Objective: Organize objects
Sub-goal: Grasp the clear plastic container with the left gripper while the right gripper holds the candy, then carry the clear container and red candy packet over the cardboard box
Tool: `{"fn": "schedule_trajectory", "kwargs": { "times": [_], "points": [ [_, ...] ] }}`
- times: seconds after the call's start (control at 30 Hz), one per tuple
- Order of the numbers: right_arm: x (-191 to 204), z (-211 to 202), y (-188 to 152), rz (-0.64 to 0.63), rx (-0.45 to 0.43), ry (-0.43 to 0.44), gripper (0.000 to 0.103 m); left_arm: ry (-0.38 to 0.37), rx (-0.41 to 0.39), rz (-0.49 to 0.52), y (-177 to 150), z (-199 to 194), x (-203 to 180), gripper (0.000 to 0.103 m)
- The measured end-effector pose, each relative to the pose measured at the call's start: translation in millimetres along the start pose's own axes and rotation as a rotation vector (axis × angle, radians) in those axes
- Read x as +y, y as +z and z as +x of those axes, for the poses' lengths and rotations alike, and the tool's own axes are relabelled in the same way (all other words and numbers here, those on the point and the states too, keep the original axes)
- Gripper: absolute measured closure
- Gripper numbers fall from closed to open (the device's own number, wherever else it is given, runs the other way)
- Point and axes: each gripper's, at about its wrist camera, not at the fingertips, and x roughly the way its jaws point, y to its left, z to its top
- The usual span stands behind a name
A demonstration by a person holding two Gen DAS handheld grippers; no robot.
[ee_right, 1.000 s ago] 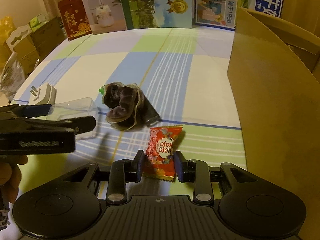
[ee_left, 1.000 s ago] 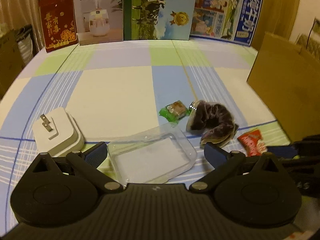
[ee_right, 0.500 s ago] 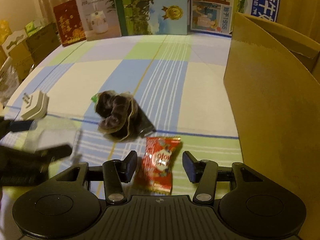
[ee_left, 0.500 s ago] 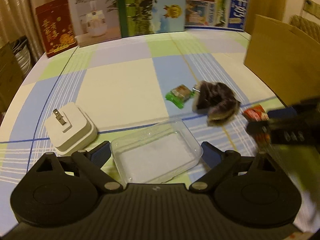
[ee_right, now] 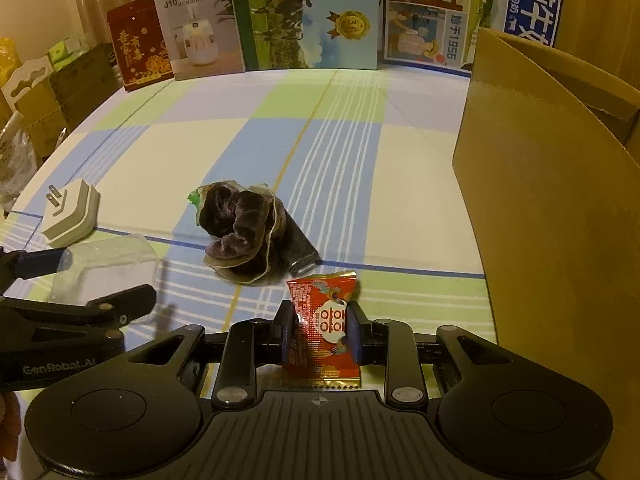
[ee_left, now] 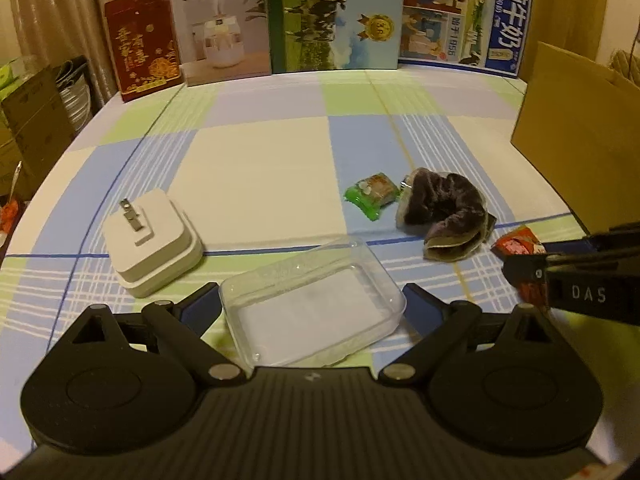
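Note:
A clear plastic box (ee_left: 312, 312) lies on the checked tablecloth, and my left gripper (ee_left: 312, 304) is shut on it, one blue pad against each side. My right gripper (ee_right: 322, 330) is shut on a red candy packet (ee_right: 320, 292), which stands upright between the fingers just above the cloth. In the left wrist view the packet (ee_left: 516, 242) shows at the right, beside the right gripper (ee_left: 560, 268). A dark purple scrunchie (ee_right: 236, 216) rests mid-table on a dark flat object (ee_right: 298, 248). A green candy (ee_left: 372, 194) lies just left of the scrunchie (ee_left: 444, 208).
A white plug adapter (ee_left: 152, 236) lies prongs-up to the left of the clear box. An open cardboard box (ee_right: 560, 200) stands along the table's right side. Printed cartons (ee_left: 336, 16) line the far edge. Stacked boxes (ee_right: 60, 80) sit beyond the left edge.
The right fingers opened around the red packet half a second ago and have now shut on it. The left fingers have narrowed onto the clear box, and the left view has pulled back slightly.

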Motion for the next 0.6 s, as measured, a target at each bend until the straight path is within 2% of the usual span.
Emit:
{"fn": "schedule_trajectory", "kwargs": {
  "times": [0.1,0.17,0.23,0.3,0.4,0.6],
  "points": [
    [-1.2,-0.4,0.2,0.004,0.002,0.003,0.078,-0.04,-0.016,0.107,-2.2,-2.6,-4.3,0.009],
    [-2.4,-0.6,0.7,0.011,0.003,0.007,0.078,-0.094,-0.034,0.189,-4.3,-6.7,-6.2,0.009],
    [-3.6,-0.7,1.0,0.018,0.003,0.011,0.078,-0.089,-0.032,0.214,-6.9,-8.6,-8.4,0.009],
    [-4.1,-1.1,1.1,0.022,0.004,0.013,0.078,-0.063,-0.013,0.149,-6.9,-8.6,-5.8,0.009],
    [-3.7,-1.0,1.8,0.027,0.005,0.018,0.078,-0.075,0.005,0.031,-5.2,-7.7,-1.0,0.004],
    [-4.3,-0.7,2.4,0.038,0.007,0.025,0.078,-0.007,0.005,0.044,-5.6,-0.7,-10.9,0.004]
  ]
}}
